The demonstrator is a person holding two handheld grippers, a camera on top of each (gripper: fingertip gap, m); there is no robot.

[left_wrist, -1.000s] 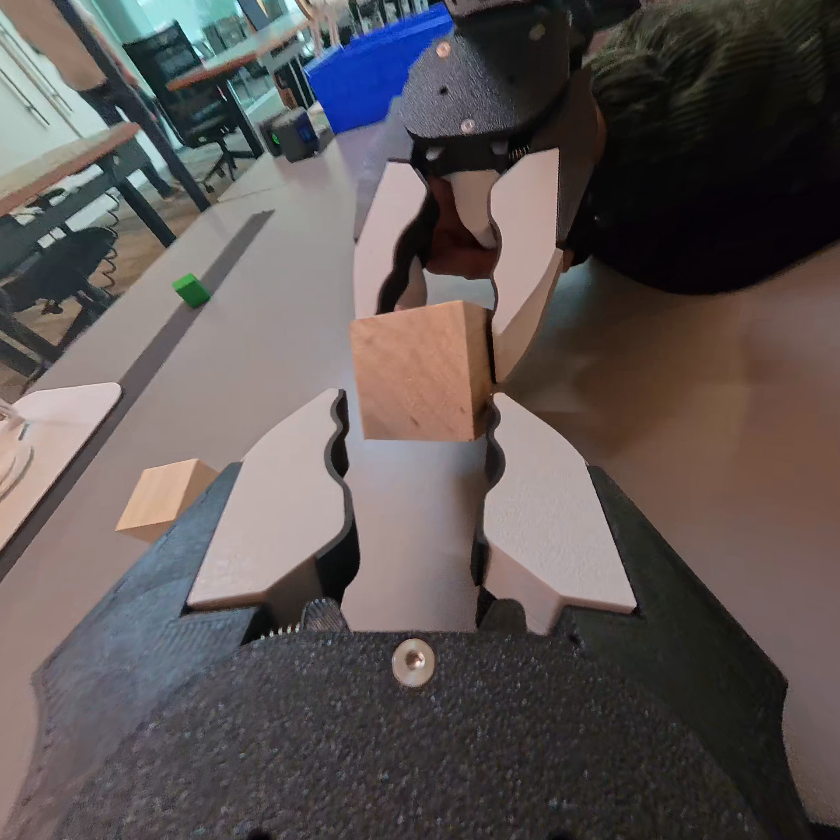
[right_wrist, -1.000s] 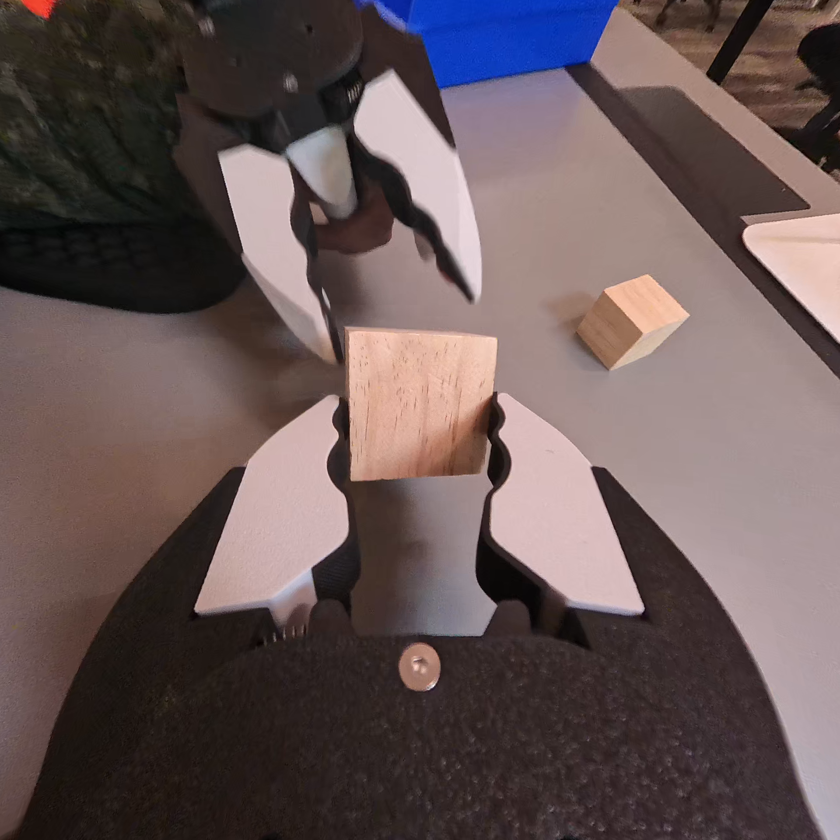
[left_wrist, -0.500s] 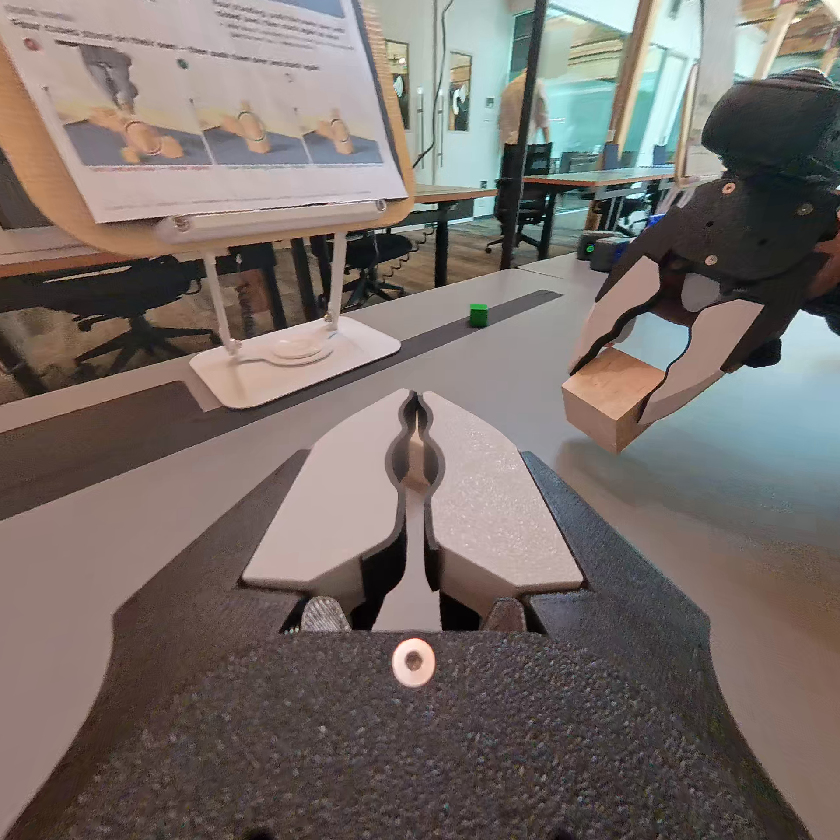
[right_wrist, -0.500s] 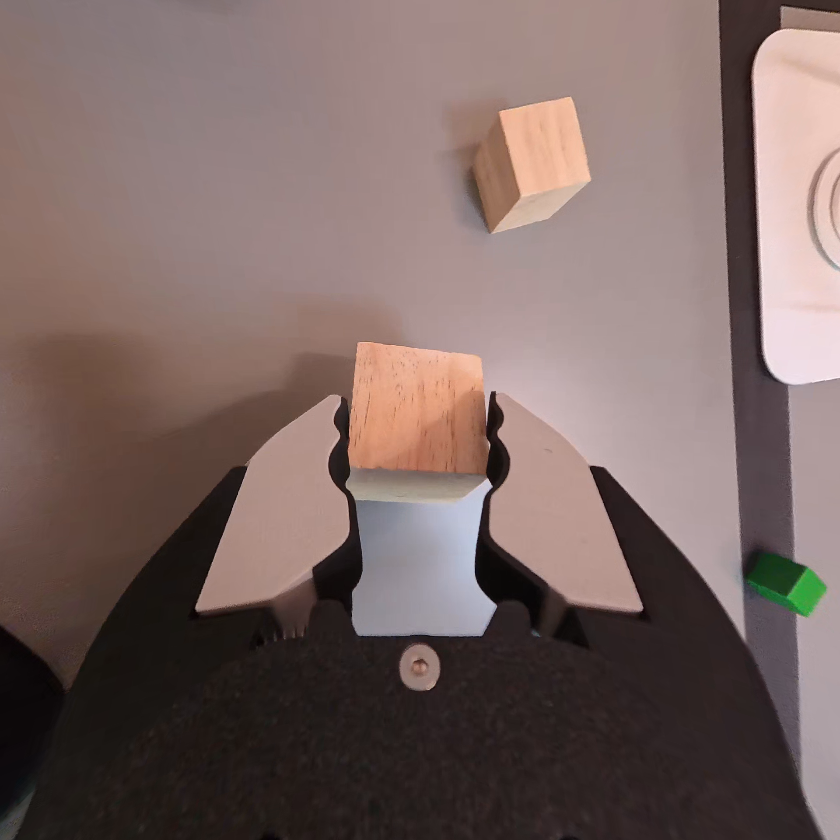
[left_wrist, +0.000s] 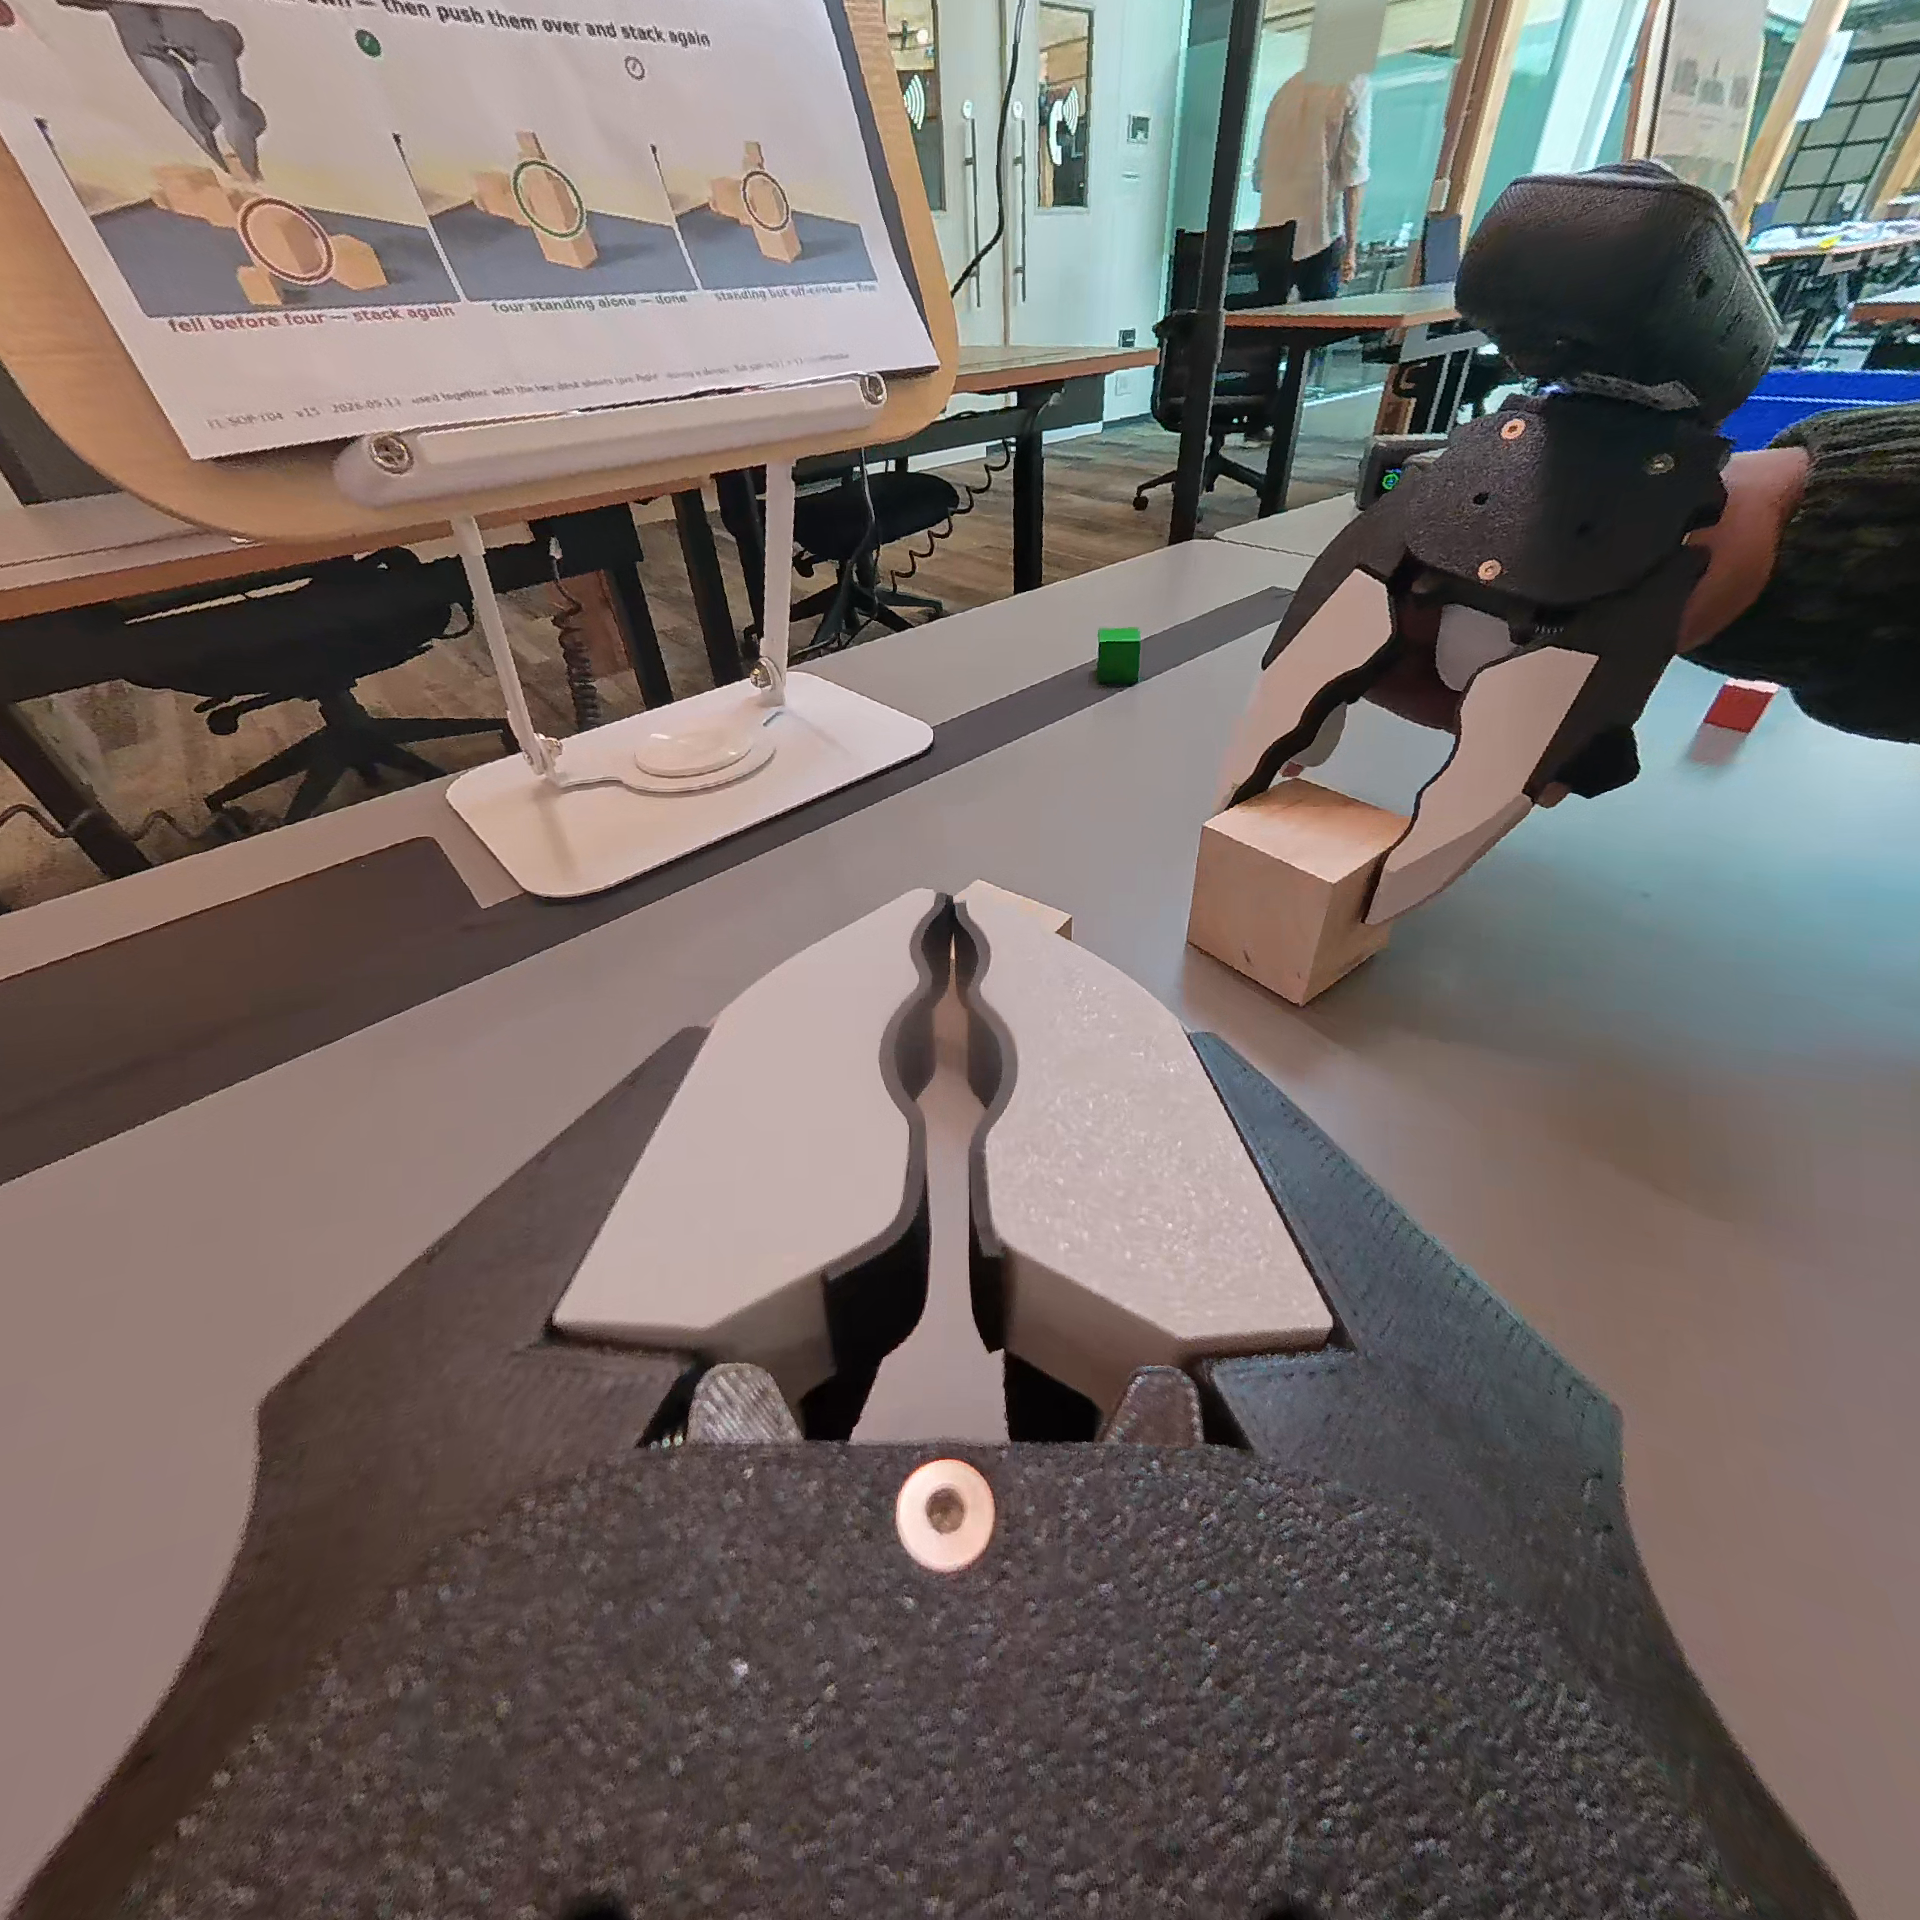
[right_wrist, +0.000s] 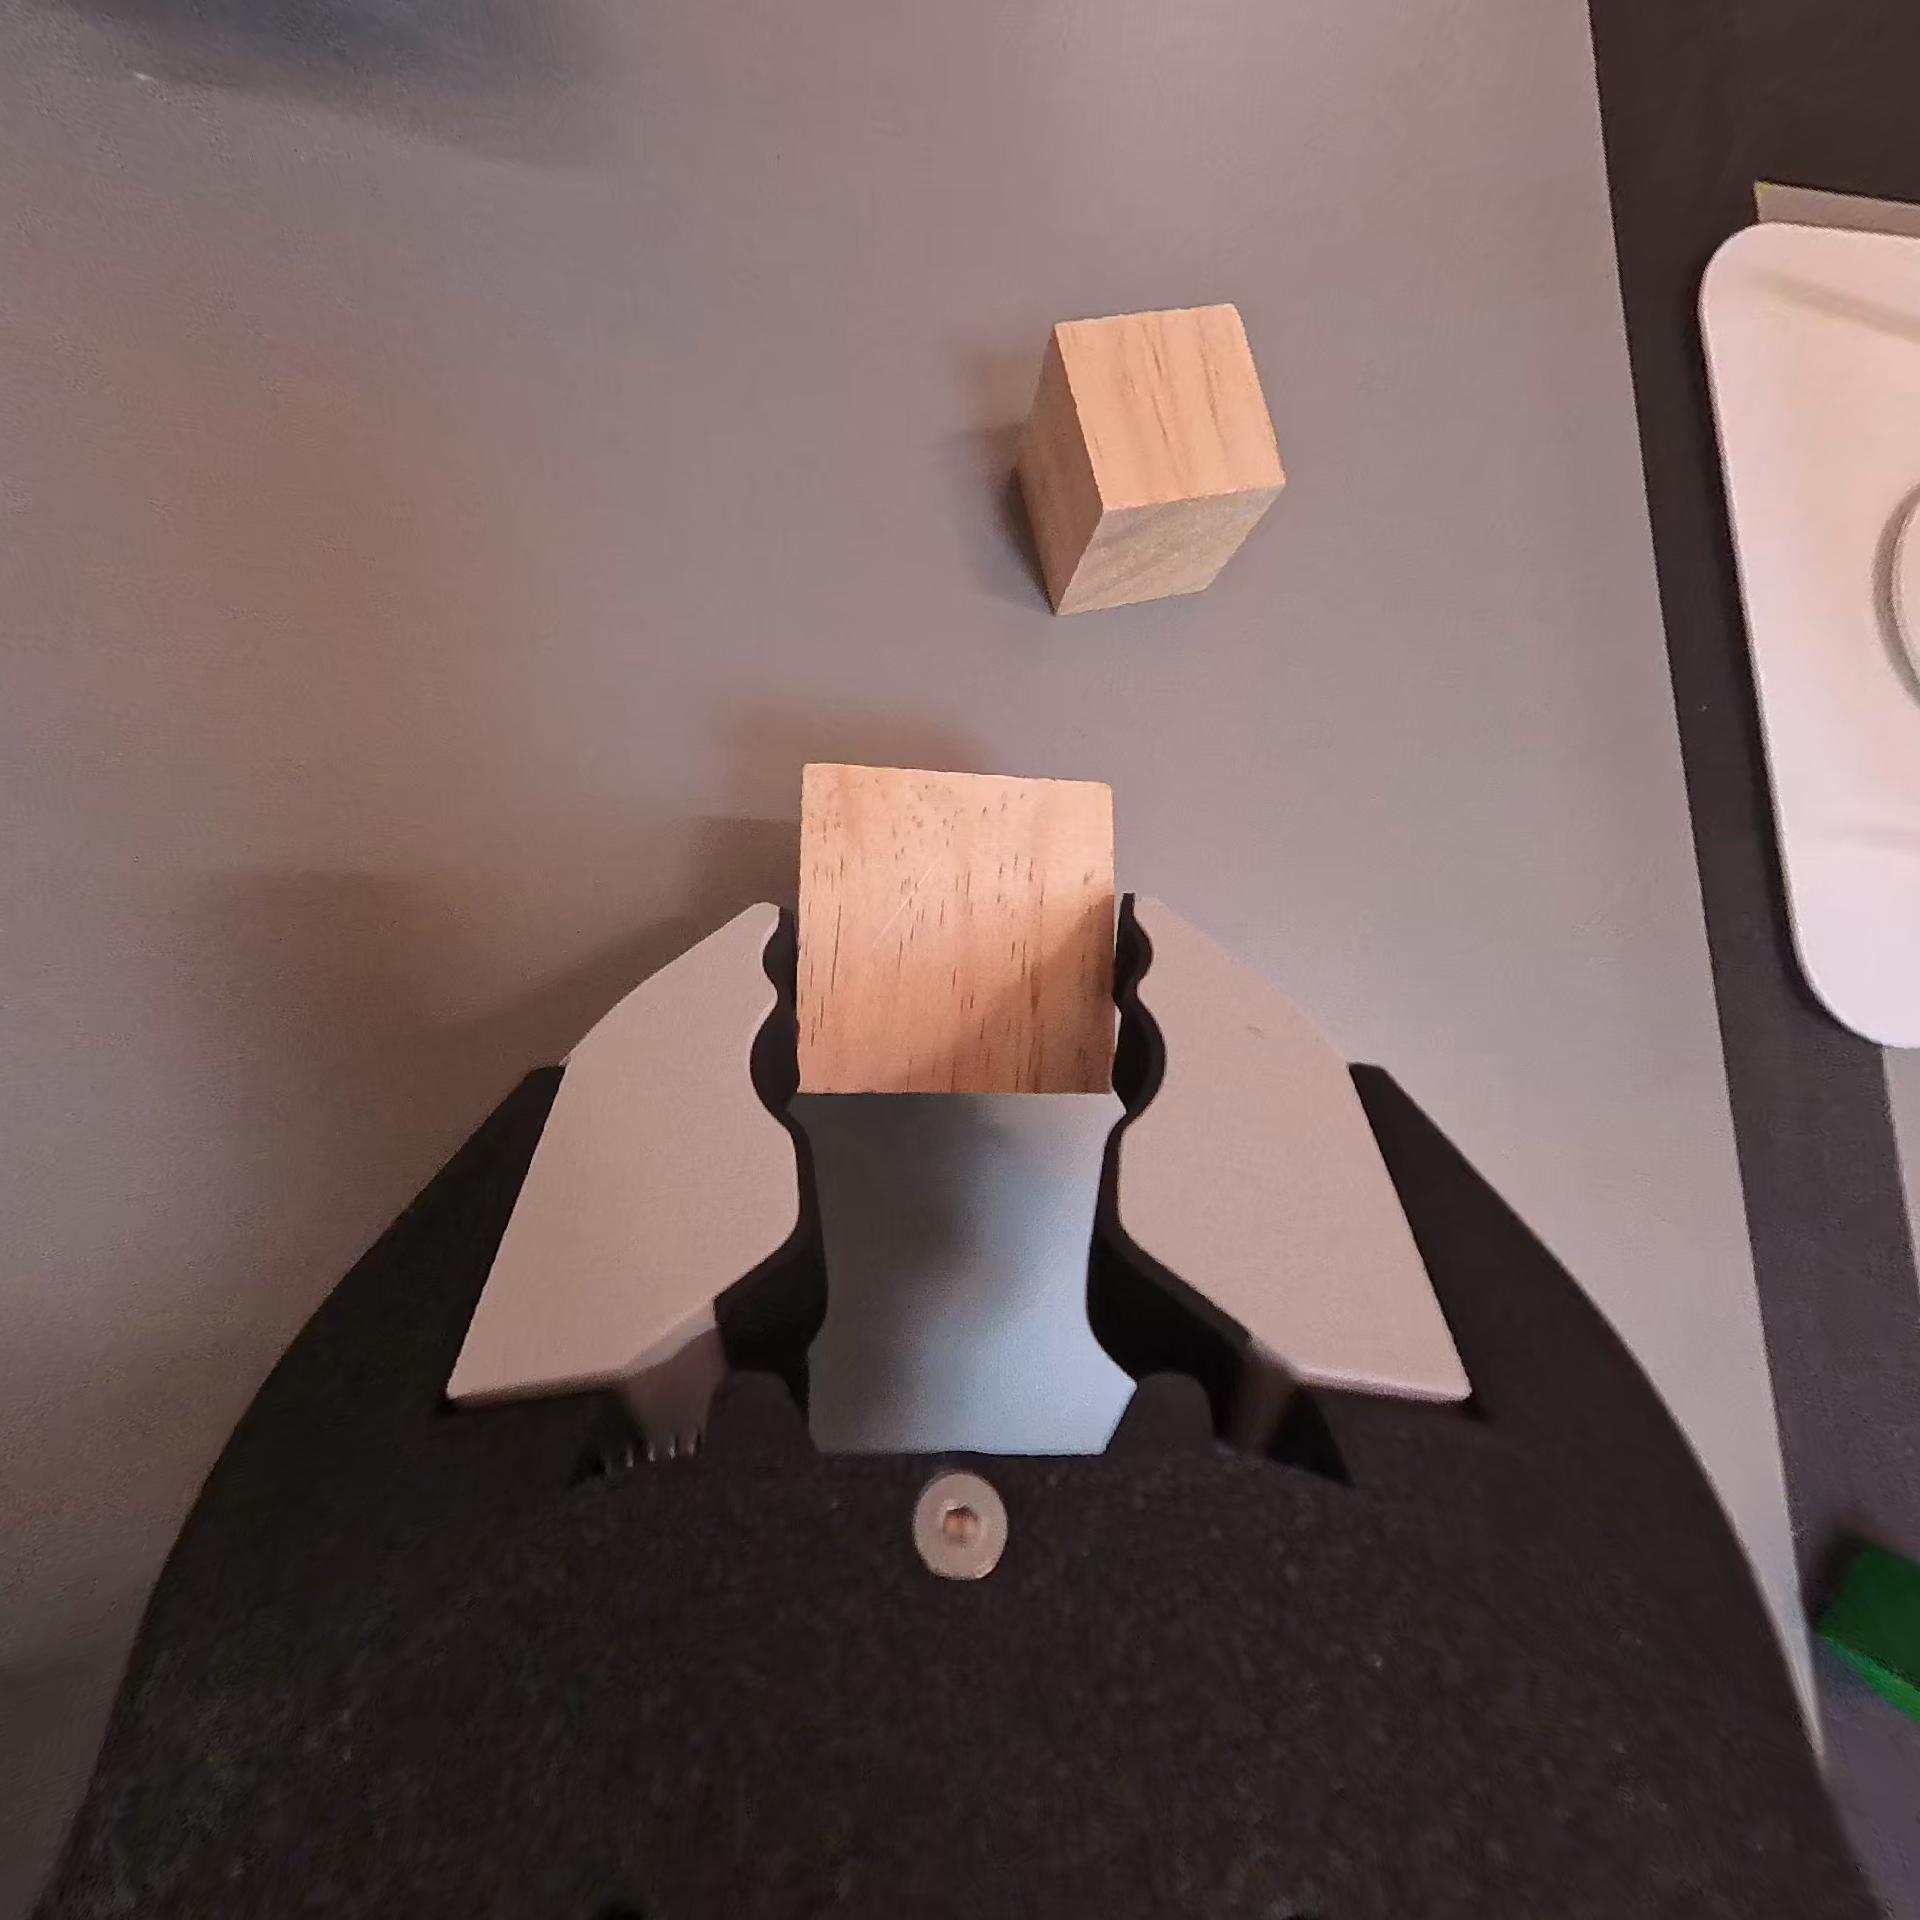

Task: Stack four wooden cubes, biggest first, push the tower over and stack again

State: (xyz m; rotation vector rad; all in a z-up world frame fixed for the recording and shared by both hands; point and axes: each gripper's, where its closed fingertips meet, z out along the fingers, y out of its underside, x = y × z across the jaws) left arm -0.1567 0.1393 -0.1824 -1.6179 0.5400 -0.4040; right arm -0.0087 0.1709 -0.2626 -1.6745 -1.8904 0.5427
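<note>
My right gripper (right_wrist: 956,914) is shut on a light wooden cube (right_wrist: 956,935), with both pads pressed on its sides. In the left wrist view the same gripper (left_wrist: 1309,857) holds that cube (left_wrist: 1283,904) down on the grey table (left_wrist: 1558,1143). My left gripper (left_wrist: 951,904) is shut with nothing between its fingers and points toward the white stand. A second wooden cube (right_wrist: 1153,457) lies loose on the table beyond the held one. In the left wrist view only a corner of it (left_wrist: 1029,912) shows behind my left fingertips.
A white stand base (left_wrist: 623,831) carries a board with a printed sheet (left_wrist: 468,208); the base also shows in the right wrist view (right_wrist: 1818,623). A small green block (left_wrist: 1118,657) sits on the dark strip and a red block (left_wrist: 1740,707) at the far right. A person's hand and sleeve (left_wrist: 1829,561) hold the right gripper. My right fingertips sit around 20 cm from my left ones.
My left gripper, open at the cube a second ago, drew back, shut on air and swung toward the stand. My right gripper kept its grasp and lowered the cube to the table.
</note>
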